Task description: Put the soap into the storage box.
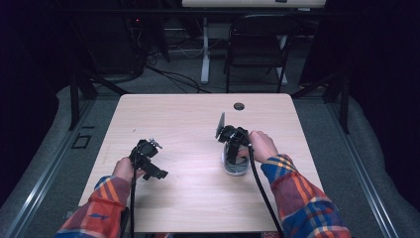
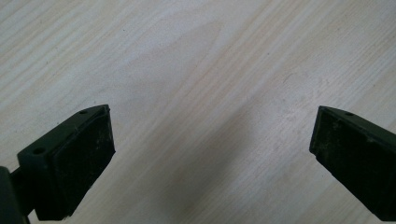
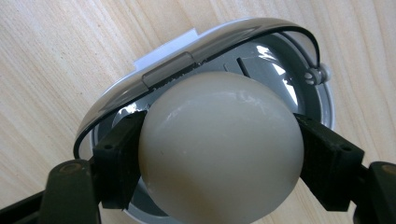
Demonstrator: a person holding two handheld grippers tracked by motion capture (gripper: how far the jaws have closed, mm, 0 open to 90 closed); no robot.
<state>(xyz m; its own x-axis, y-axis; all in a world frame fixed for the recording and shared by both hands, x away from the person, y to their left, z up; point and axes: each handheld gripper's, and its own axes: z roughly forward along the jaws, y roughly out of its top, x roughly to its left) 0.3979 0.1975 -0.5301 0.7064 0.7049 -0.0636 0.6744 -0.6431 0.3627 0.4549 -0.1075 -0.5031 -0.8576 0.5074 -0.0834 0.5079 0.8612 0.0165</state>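
Right gripper (image 3: 219, 154) clamped on a pale egg (image 3: 219, 149), one jaw pressed to each side. Egg sits directly above the open grey container (image 3: 299, 70) on the table (image 1: 188, 119). Left gripper (image 2: 212, 154) jaws spread wide, nothing between them, bare wood just beneath.

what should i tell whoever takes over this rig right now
Right tool: shut on the egg, held just over the open grey egg cooker on the table.
Left tool: open, holding nothing, over bare table.
Done: egg grasped and brought to the cooker.
Left: probably lower the egg in, release, then close the clear lid.
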